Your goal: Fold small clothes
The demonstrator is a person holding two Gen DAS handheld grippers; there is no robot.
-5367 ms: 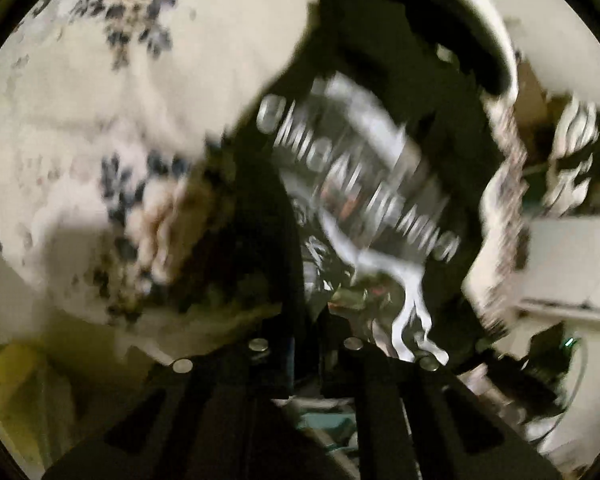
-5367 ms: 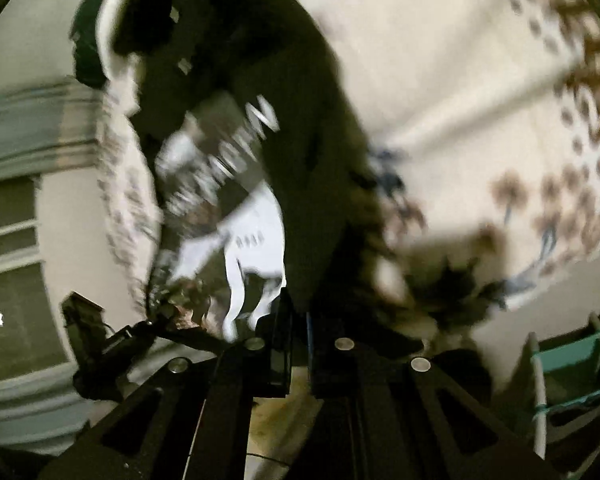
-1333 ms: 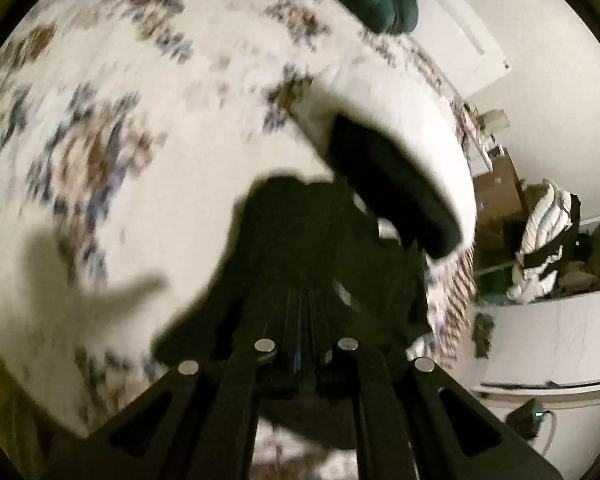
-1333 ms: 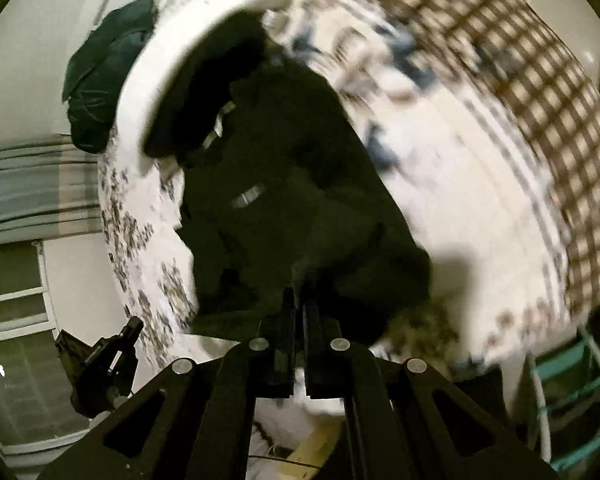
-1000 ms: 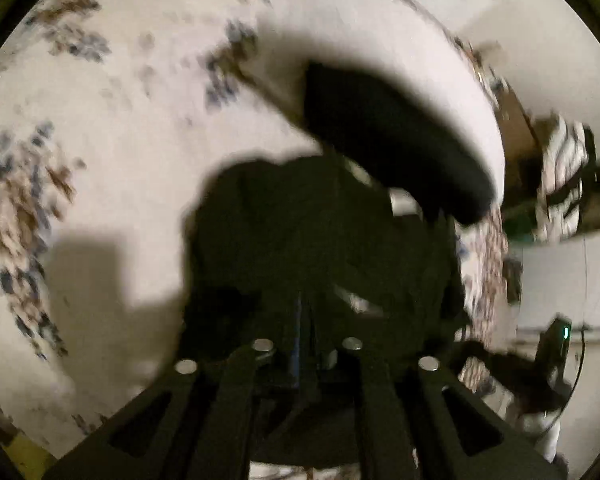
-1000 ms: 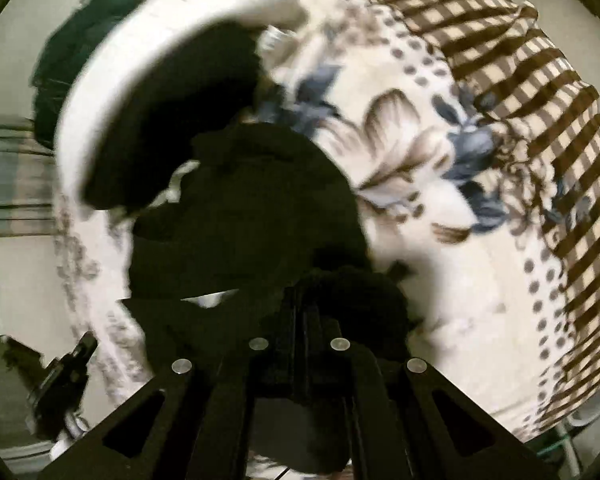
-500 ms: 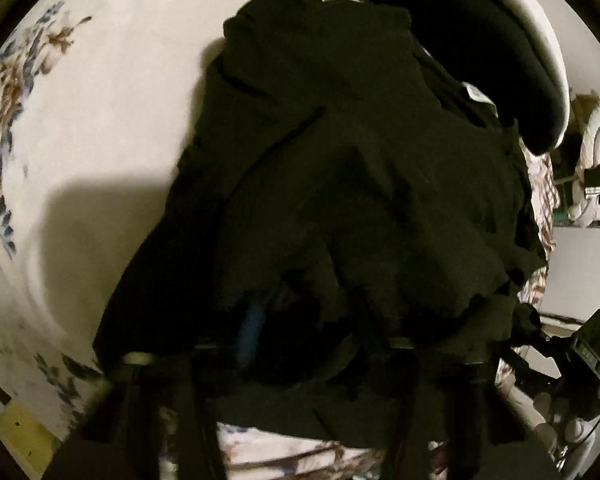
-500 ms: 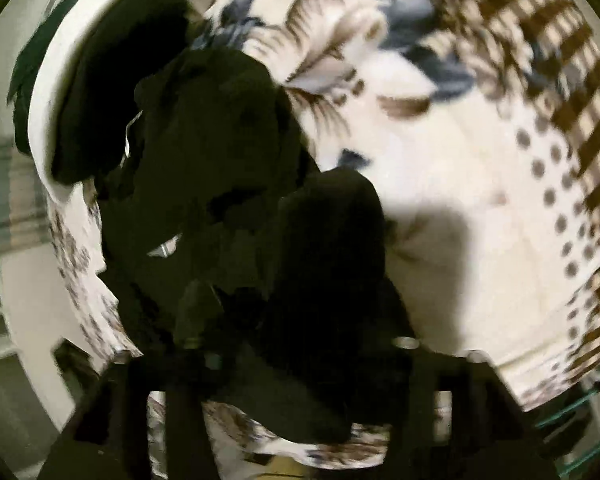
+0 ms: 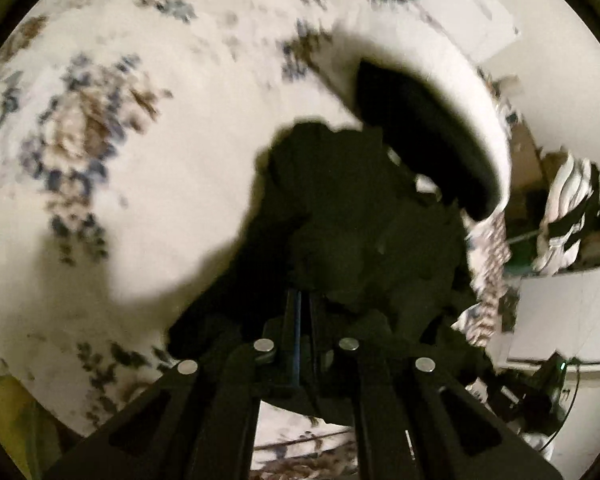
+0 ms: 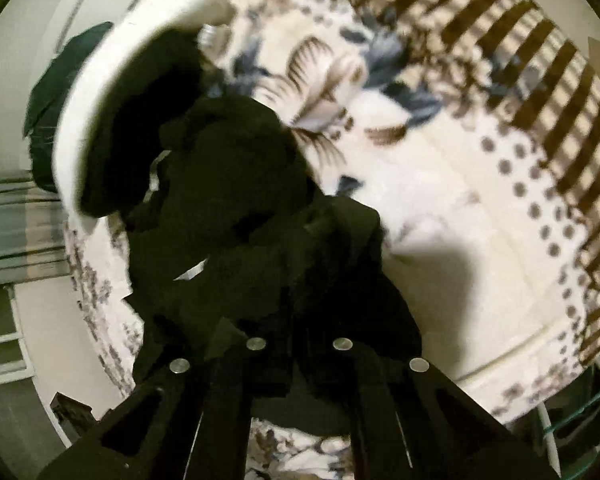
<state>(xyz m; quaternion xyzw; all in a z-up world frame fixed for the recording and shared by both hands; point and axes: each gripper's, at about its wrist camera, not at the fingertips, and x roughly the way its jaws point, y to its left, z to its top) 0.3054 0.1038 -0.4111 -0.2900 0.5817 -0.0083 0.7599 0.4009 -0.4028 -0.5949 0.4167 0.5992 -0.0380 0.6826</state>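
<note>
We see the black garment bunched on the floral bedspread, just below the white basket of dark clothes. Our left claw is pinched shut on the garment's near edge. In the right wrist view, our right claw is also closed, its tips buried in that dark cloth below the basket.
</note>
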